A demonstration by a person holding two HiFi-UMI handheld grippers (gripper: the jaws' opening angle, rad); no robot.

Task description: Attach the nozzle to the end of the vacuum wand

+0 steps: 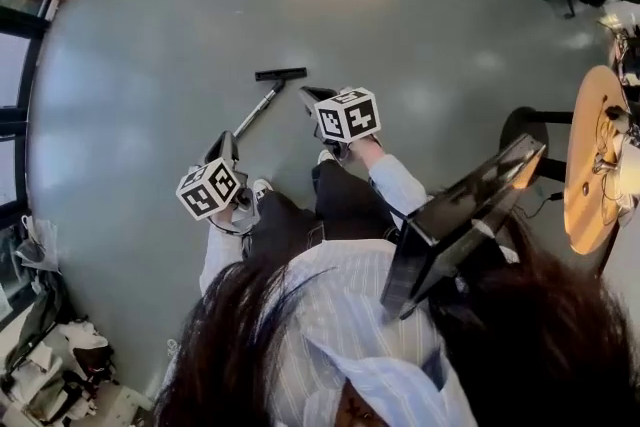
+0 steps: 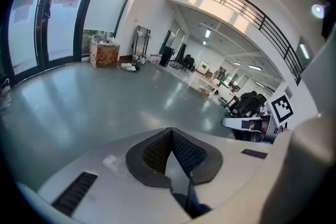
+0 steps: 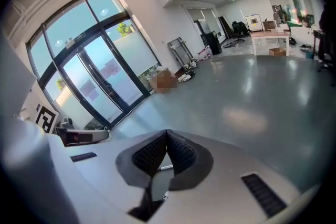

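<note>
The vacuum wand (image 1: 256,108) is seen lying on the grey floor (image 1: 420,25), in front of the person's feet. The black nozzle (image 1: 280,74) is placed across its far end, and the two seem to be joined there. The near end of the wand is covered by the left gripper (image 1: 225,143). The right gripper (image 1: 308,96) is held just beside the nozzle. The jaws of both grippers are pressed together, and nothing is held between them.
</note>
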